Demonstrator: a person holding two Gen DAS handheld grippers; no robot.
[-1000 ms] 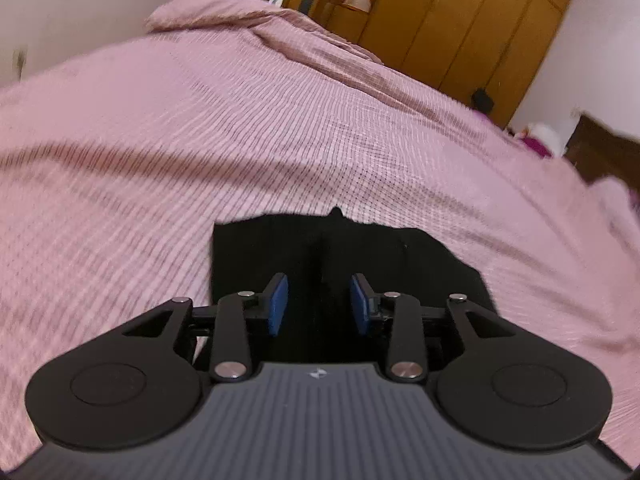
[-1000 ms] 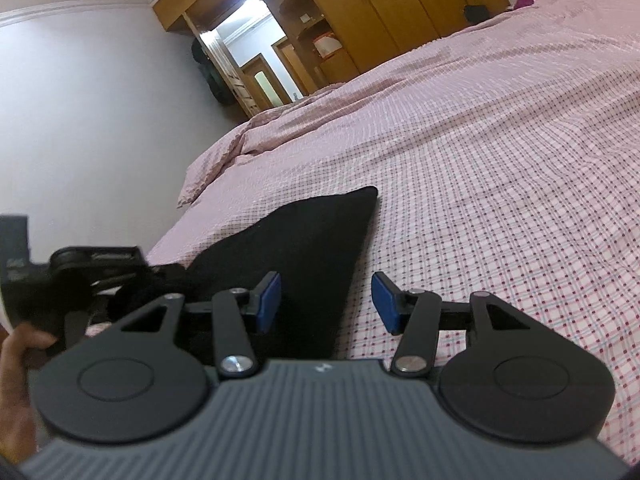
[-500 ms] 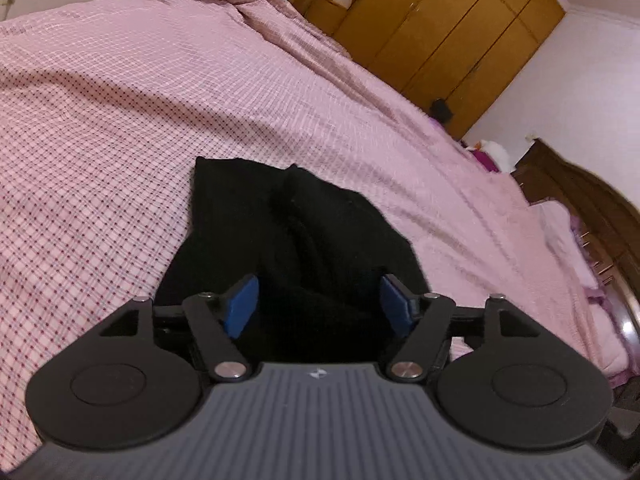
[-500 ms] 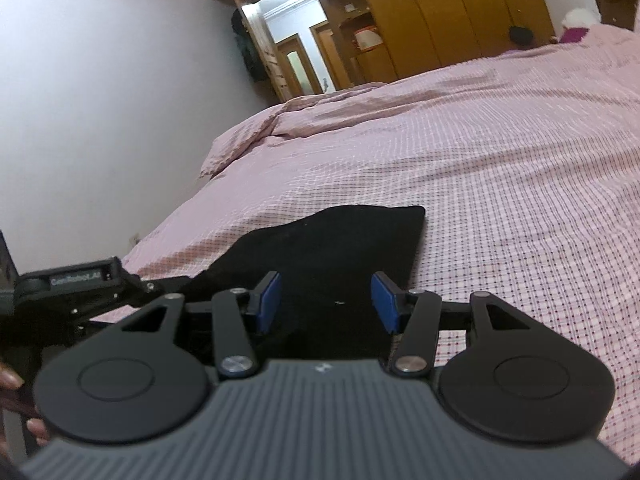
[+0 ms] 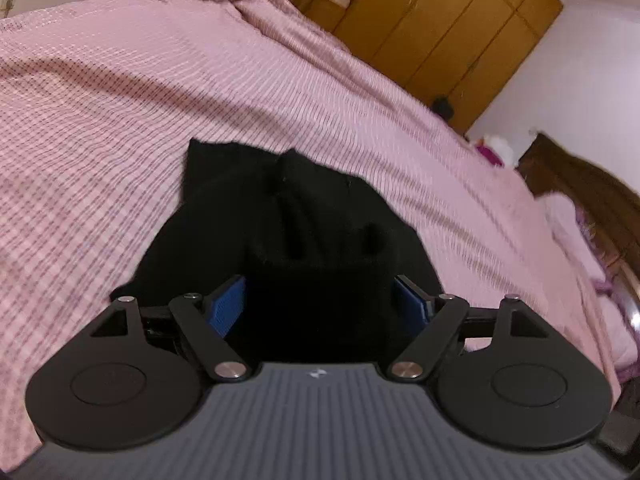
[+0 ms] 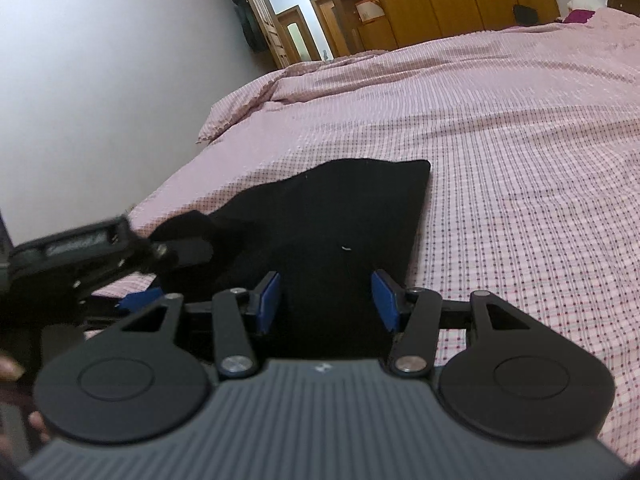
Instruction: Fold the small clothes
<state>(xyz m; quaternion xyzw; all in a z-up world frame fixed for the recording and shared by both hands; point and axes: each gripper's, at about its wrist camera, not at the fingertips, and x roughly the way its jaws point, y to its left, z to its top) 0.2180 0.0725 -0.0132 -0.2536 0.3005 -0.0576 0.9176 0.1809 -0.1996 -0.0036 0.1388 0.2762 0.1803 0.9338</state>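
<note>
I see the black garment (image 5: 288,216) lying on the pink checked bed (image 5: 120,92), partly folded with bunched layers near me. My left gripper (image 5: 320,304) has its blue fingers (image 5: 228,304) spread wide, with a raised fold of the cloth between them but not pinched. My right gripper (image 6: 328,298) also has its fingers (image 6: 269,298) spread, hovering over the garment's near edge (image 6: 340,220). The left gripper (image 6: 80,256) shows blurred at that view's left side.
</note>
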